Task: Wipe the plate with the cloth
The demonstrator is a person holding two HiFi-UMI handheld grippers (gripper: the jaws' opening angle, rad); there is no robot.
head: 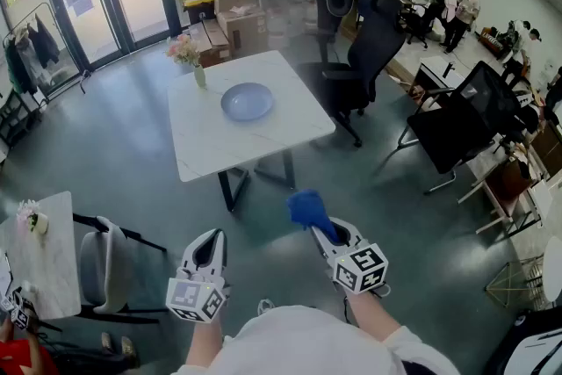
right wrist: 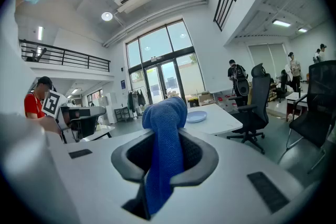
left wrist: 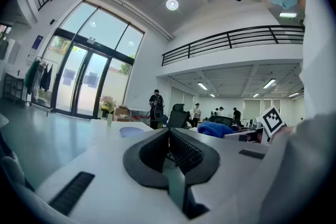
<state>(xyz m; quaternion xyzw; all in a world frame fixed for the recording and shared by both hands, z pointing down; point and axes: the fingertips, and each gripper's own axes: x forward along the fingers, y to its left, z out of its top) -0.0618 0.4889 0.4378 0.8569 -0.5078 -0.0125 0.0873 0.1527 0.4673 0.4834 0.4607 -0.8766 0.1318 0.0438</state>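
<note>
A pale blue plate (head: 247, 101) lies in the middle of a white table (head: 211, 149), well ahead of both grippers. My right gripper (head: 327, 233) is shut on a blue cloth (head: 308, 210), which bunches up above its jaws. In the right gripper view the cloth (right wrist: 164, 144) hangs down between the jaws of the right gripper (right wrist: 163, 134), and the plate (right wrist: 195, 117) shows far off on the table. My left gripper (head: 209, 241) is held level beside it, over the floor. In the left gripper view the left gripper (left wrist: 169, 135) has its jaws shut with nothing between them.
A vase of flowers (head: 189, 53) stands at the table's far left corner. A black office chair (head: 364, 53) is to the table's right, with more black chairs (head: 461, 118) further right. A small white table (head: 39, 250) and a grey chair (head: 104, 263) stand at my left. Cardboard boxes (head: 235, 13) and several people are at the back.
</note>
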